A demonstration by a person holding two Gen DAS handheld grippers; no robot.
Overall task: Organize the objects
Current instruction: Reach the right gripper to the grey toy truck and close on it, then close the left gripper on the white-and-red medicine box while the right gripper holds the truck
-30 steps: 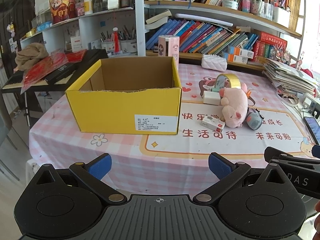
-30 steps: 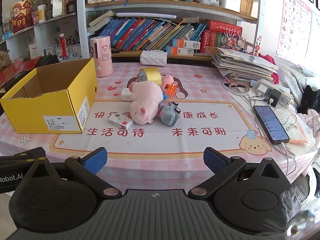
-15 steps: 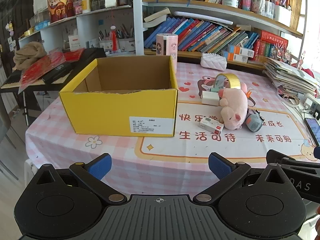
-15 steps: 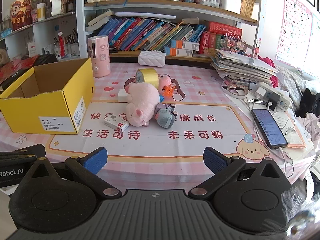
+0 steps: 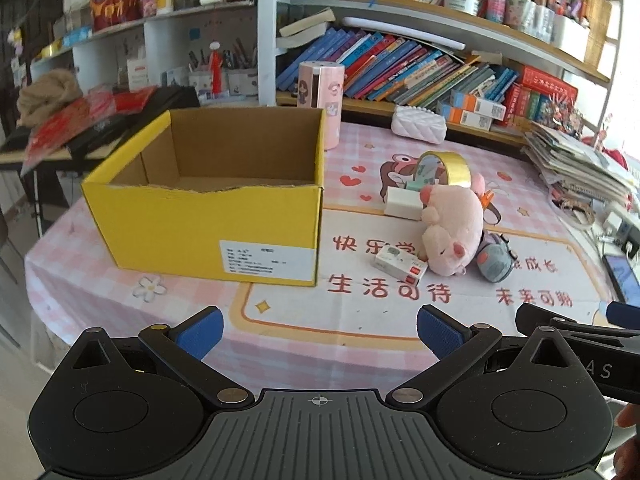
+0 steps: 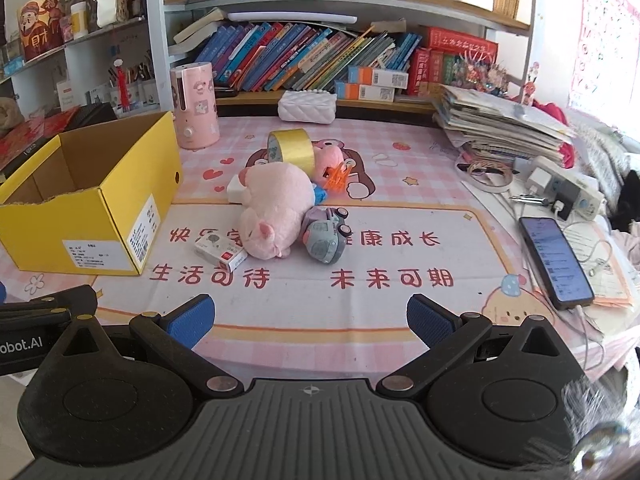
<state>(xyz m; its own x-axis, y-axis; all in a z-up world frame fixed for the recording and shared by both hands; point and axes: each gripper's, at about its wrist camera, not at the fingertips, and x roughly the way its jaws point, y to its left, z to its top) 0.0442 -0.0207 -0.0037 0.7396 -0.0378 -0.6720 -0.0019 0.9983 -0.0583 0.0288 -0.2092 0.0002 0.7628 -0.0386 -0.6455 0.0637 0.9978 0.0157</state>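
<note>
bookshelves back a pink checked counter (image 6: pixel 400 152). plush pig (image 6: pixel 272 208) lies mid-counter among the clutter, just right of the open yellow box (image 5: pixel 208 216), likely its destination. left gripper (image 5: pixel 320 334) and right gripper (image 6: pixel 310 322) hover near the counter's front edge, jaws spread, empty.

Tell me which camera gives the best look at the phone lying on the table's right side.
The right wrist view. There the phone shows whole, screen lit, with a white cable at its near end. The left wrist view catches only a sliver of it at the frame's right edge, cut off behind the right gripper.
</note>
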